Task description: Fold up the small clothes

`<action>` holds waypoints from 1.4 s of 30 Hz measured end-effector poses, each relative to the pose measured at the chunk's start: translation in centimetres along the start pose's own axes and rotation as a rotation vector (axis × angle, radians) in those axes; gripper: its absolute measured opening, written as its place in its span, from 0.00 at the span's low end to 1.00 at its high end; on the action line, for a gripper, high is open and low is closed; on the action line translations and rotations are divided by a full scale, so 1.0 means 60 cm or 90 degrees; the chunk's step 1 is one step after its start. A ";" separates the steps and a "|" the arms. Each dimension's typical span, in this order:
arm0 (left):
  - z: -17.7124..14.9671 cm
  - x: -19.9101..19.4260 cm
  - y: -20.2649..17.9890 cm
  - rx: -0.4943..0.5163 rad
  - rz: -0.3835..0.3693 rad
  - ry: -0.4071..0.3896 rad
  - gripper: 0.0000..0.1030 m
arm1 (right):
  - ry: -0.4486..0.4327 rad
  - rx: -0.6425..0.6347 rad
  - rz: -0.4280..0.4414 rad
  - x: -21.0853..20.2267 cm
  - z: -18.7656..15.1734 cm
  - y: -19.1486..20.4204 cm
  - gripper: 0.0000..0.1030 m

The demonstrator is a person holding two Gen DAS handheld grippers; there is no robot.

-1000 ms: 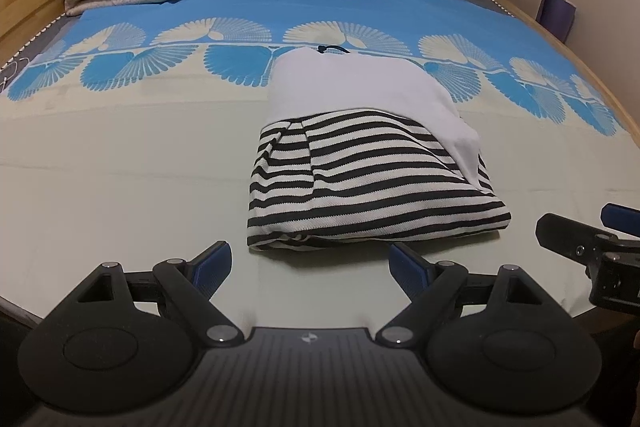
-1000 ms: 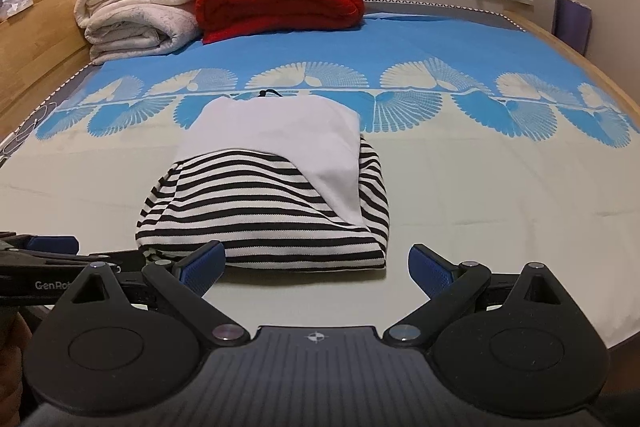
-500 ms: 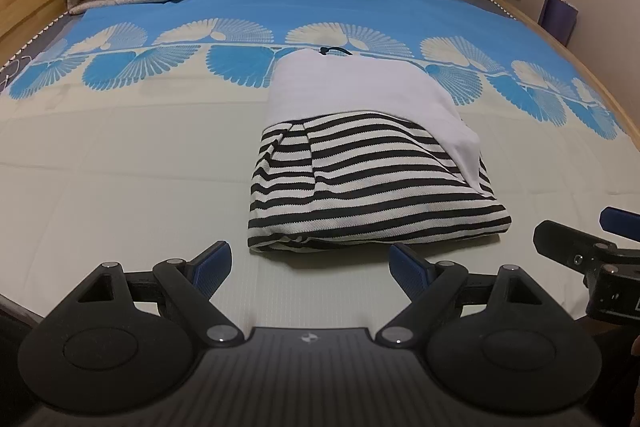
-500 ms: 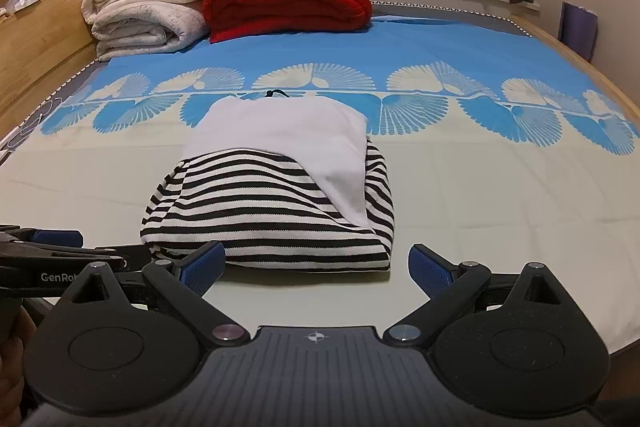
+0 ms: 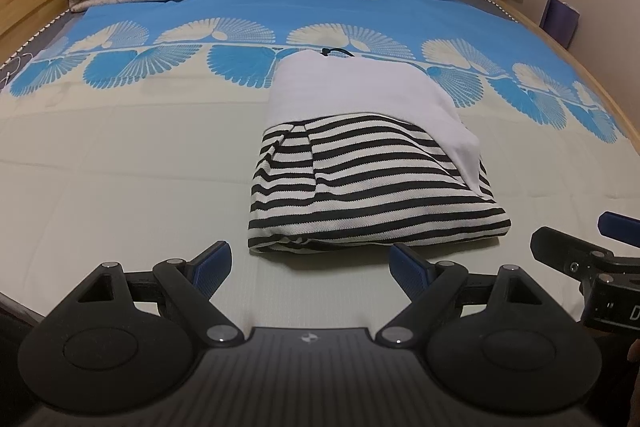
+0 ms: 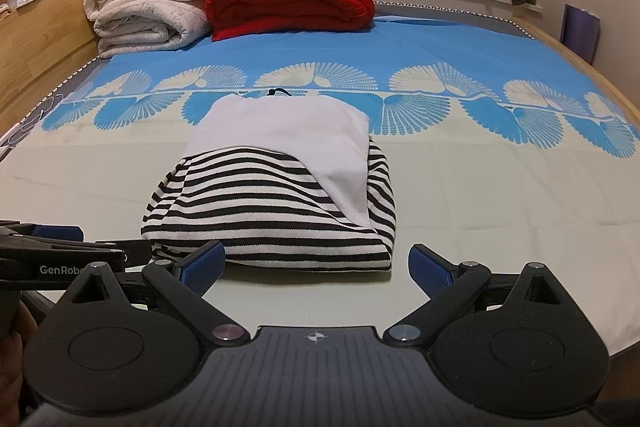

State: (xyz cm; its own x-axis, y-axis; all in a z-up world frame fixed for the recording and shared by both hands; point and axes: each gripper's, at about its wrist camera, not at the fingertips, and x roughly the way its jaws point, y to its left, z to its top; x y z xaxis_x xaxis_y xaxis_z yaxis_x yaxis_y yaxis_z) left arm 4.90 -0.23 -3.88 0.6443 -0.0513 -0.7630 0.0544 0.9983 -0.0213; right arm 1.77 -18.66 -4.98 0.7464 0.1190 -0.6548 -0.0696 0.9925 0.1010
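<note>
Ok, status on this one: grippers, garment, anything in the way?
Left gripper open, empty. Right gripper open, empty. Striped garment folded on the bed, just ahead of both. Nothing in the way.

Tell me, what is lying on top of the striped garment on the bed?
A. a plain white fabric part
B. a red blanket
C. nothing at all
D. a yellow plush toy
A: a plain white fabric part drapes over the far half of the striped garment and down one side.
</note>
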 end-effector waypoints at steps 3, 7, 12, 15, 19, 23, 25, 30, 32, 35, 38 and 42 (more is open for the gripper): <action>0.000 0.000 0.000 0.000 0.000 0.000 0.87 | 0.000 0.000 0.000 0.000 0.000 0.000 0.95; 0.000 0.000 0.001 0.000 0.000 0.000 0.87 | 0.000 0.000 0.000 0.000 0.000 0.000 0.95; 0.000 0.000 0.001 -0.001 0.004 -0.002 0.87 | 0.000 0.000 0.000 0.000 0.000 0.001 0.95; 0.001 0.000 0.001 -0.005 0.008 -0.002 0.87 | 0.001 -0.001 0.000 0.000 0.000 0.001 0.95; 0.001 0.003 -0.001 -0.009 0.007 0.004 0.87 | 0.001 -0.002 0.001 0.001 -0.002 0.001 0.95; 0.001 0.005 -0.005 -0.011 0.011 0.005 0.87 | 0.001 -0.002 0.001 0.001 -0.002 0.001 0.95; 0.001 0.006 -0.004 -0.016 0.012 0.009 0.87 | 0.001 -0.003 0.001 0.001 -0.002 0.001 0.95; 0.001 0.007 -0.004 -0.018 0.014 0.011 0.87 | 0.001 -0.002 0.001 0.001 -0.002 0.001 0.95; 0.001 0.007 -0.005 -0.019 0.014 0.010 0.87 | 0.002 -0.002 0.001 0.001 -0.002 0.001 0.95; 0.001 0.007 -0.006 -0.020 0.015 0.008 0.87 | 0.002 -0.003 0.001 0.001 -0.002 0.001 0.95; 0.000 0.006 -0.008 -0.016 0.016 0.004 0.87 | 0.002 -0.003 0.001 0.001 -0.002 0.001 0.95; 0.000 0.006 -0.010 -0.013 0.013 0.001 0.87 | 0.002 -0.002 0.001 0.001 -0.001 0.001 0.95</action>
State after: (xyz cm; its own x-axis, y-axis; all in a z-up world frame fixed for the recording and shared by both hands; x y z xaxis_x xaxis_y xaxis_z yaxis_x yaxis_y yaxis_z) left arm 5.12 -0.82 -4.14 0.6440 -0.0309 -0.7644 0.0262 0.9995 -0.0183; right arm 1.76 -18.58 -5.08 0.7445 0.1208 -0.6566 -0.0730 0.9923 0.0998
